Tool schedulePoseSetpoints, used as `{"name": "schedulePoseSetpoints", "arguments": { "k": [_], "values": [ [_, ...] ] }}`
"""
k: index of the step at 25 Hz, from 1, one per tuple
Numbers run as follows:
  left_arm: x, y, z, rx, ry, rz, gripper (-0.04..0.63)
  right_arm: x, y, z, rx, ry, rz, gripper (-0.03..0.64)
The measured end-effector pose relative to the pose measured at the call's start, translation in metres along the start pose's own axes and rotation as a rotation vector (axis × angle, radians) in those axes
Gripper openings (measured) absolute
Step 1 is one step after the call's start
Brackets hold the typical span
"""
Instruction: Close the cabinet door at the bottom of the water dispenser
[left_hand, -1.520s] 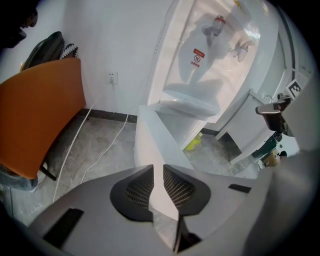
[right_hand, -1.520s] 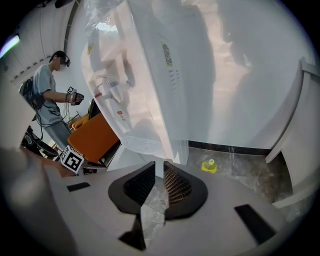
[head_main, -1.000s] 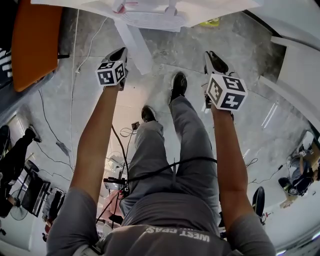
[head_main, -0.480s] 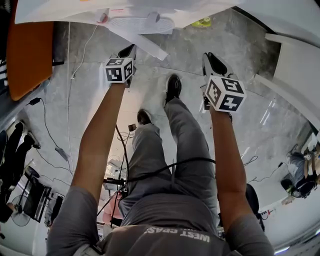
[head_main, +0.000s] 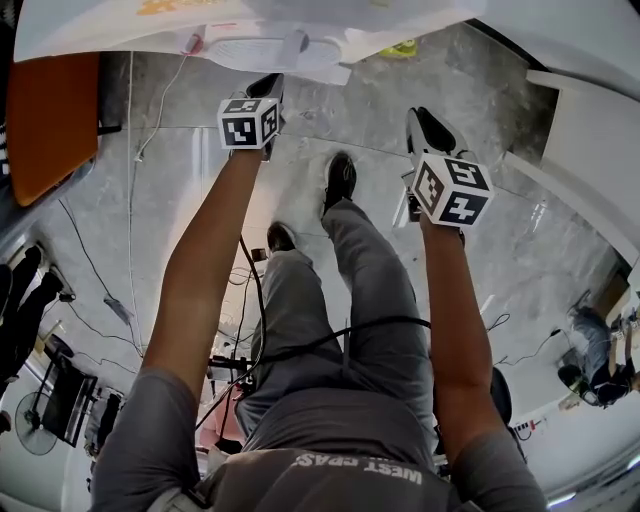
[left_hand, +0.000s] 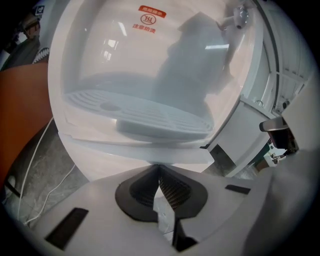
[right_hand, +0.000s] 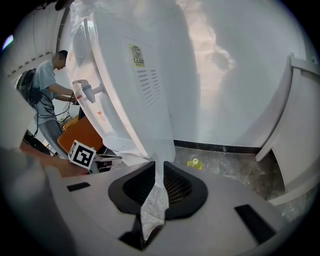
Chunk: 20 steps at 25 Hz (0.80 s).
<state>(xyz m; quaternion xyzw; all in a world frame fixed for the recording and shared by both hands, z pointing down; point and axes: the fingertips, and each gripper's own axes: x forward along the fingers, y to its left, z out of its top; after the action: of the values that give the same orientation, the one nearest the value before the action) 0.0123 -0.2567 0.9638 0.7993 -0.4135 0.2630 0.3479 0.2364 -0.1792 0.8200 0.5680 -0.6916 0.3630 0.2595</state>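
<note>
Fingers of the left gripper (left_hand: 159, 166) are clenched tip to tip on nothing. They point at the cabinet door (left_hand: 112, 169), the white panel under the drip tray (left_hand: 135, 107) of the water dispenser (left_hand: 150, 55), with the tips just at its upper edge. A dark gap shows beside the door's right end. The right gripper (right_hand: 156, 164) hangs beside the dispenser's side wall, its fingers a narrow slit apart and gripping nothing. Both grippers are held out over the grey floor (head_main: 180, 180).

Head view looks steeply down; both gripper views face the water dispenser (left_hand: 100, 75) close up
</note>
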Motion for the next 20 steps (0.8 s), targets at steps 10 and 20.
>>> {"name": "schedulePoseSetpoints", "arguments": {
  "k": [10,20],
  "values": [
    [0.019,-0.004,0.019,-0.006,-0.077,0.01,0.015,0.007,-0.003,-0.003,-0.026,0.014,0.005,0.071],
    [-0.013,-0.009,0.005,0.016,-0.007,-0.004,0.015,-0.004,0.017,0.016,-0.026,0.004,0.021,0.071]
  ]
}}
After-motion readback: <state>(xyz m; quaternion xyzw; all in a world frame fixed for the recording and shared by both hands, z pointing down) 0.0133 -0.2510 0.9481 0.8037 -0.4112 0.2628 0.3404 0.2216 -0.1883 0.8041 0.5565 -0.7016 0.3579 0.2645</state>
